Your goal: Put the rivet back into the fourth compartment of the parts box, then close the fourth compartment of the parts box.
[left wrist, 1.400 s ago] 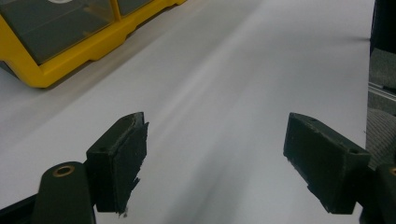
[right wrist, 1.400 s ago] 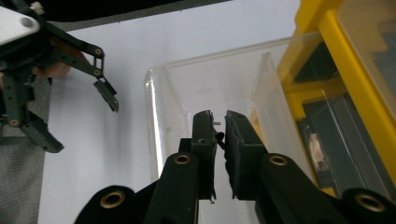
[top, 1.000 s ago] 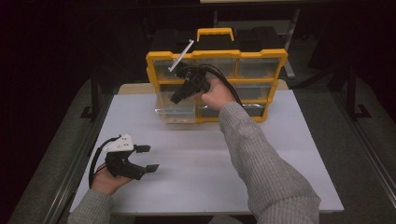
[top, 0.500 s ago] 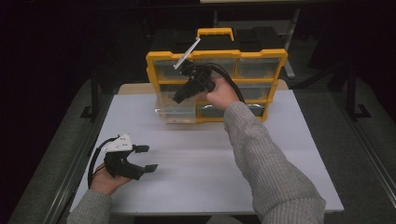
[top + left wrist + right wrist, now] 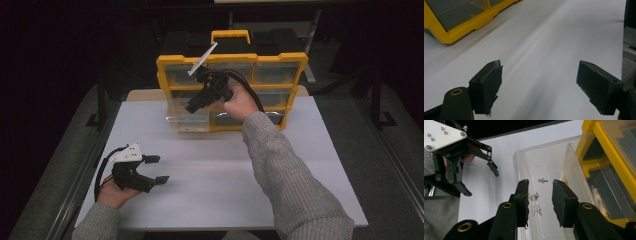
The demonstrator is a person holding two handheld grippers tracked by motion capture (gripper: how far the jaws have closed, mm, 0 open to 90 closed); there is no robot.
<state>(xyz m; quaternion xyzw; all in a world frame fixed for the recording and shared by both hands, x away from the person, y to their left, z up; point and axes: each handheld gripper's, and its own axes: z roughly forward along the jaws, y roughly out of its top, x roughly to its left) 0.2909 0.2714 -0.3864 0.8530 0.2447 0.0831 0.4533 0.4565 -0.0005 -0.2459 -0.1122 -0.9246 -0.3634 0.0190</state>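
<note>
1. As we read it from the person's side outward, the left gripper rests low on the white worktop, jaws wide with nothing between them, parked so it stays out of the way.
2. Farther out, the clear drawer sits pulled partway out of the yellow organizer, so its contents can be reached from above.
3. We see the right gripper angled down over that drawer, jaws narrowly apart and just been opening, nothing pinched between them.
4. Small metal screws lie loose on the drawer floor right below the jaws; another screw lies just beyond.
5. We judge a screw drop-off or pick here.
</note>
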